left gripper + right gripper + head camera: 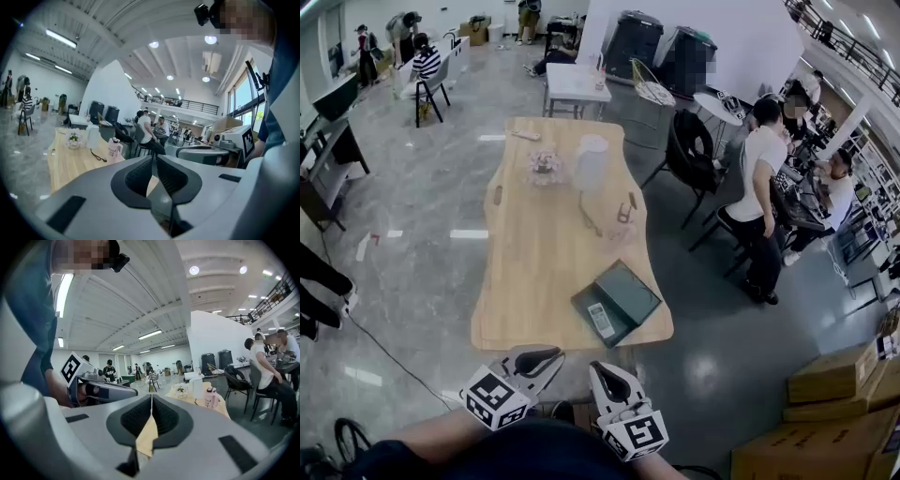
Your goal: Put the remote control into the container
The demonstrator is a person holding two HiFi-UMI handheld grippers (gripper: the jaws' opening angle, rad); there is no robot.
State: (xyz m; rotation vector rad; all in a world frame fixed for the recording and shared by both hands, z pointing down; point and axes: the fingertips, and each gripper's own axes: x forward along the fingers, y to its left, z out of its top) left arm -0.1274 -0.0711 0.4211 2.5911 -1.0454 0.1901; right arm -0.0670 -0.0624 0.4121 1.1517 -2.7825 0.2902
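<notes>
The remote control (pixel 601 320), pale grey with buttons, lies on the left part of a dark green flat container (pixel 633 291) at the near right corner of the wooden table (pixel 534 272). Whether it rests inside the container I cannot tell. Both grippers hang close to my body, short of the table's near edge. My left gripper (pixel 534 359) (pixel 154 161) has a narrow gap between its pads and nothing in it. The pads of my right gripper (pixel 609 380) (pixel 151 401) meet at the tips, empty. Neither gripper view shows the remote or the container.
Further up the table stand a white jug (pixel 592 164), a small flower pot (pixel 546 167), a pink cup (pixel 114 149) and glasses (pixel 586 220). People sit and stand at desks to the right (pixel 759 187). Cardboard boxes (pixel 830 375) are stacked at the lower right.
</notes>
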